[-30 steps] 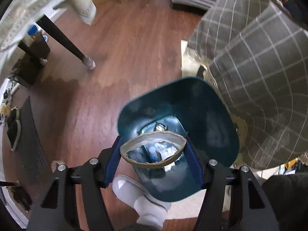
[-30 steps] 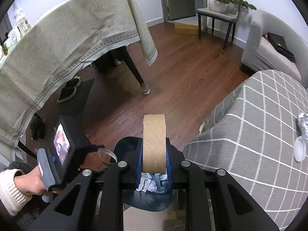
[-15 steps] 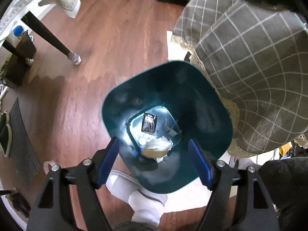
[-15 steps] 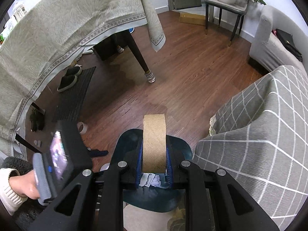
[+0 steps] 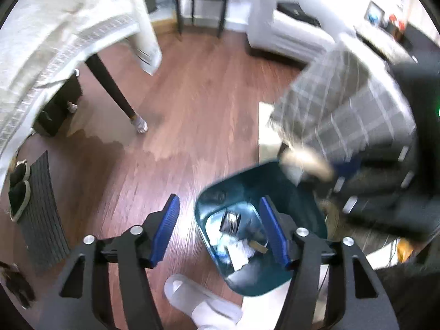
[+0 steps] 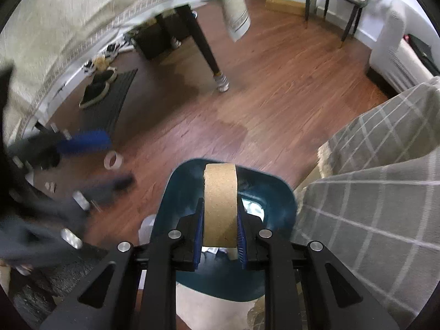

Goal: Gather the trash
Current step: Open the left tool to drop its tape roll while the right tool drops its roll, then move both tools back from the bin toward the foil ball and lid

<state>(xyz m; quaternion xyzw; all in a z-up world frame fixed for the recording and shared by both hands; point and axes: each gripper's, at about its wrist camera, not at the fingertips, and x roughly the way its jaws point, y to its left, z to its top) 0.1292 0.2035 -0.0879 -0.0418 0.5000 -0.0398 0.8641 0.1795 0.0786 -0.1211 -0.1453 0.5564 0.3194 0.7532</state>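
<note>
The right gripper (image 6: 220, 228) is seen clamped on a brown cardboard roll (image 6: 220, 203), gripped on its flat sides with the band standing upright, and it is held directly above the teal bin (image 6: 277, 200); the left gripper (image 5: 220, 233) is spread wide with nothing between its blue pads (image 5: 165, 231), and it is poised over the near left rim of the same bin (image 5: 209, 192); paper scraps and a dark wrapper (image 5: 231, 220) are already seen lying on the bin floor; a release of the roll looks to be the step in hand; from here the roll could be let go off-centre, since only part of the opening is seen under it, and a round band could strike the rim, bounce out and roll away across the wooden floor (image 6: 275, 88); the checked cloth (image 6: 371, 165) hangs just beside the bin on the right, and it could be snagged by a finger on the way out; a clear tape ring (image 6: 112, 161) lies on the floor to the left, apart from the bin, and it could be missed if attention stays on the roll; both views are motion-blurred, so haste itself may be judged a risk to aim.
</note>
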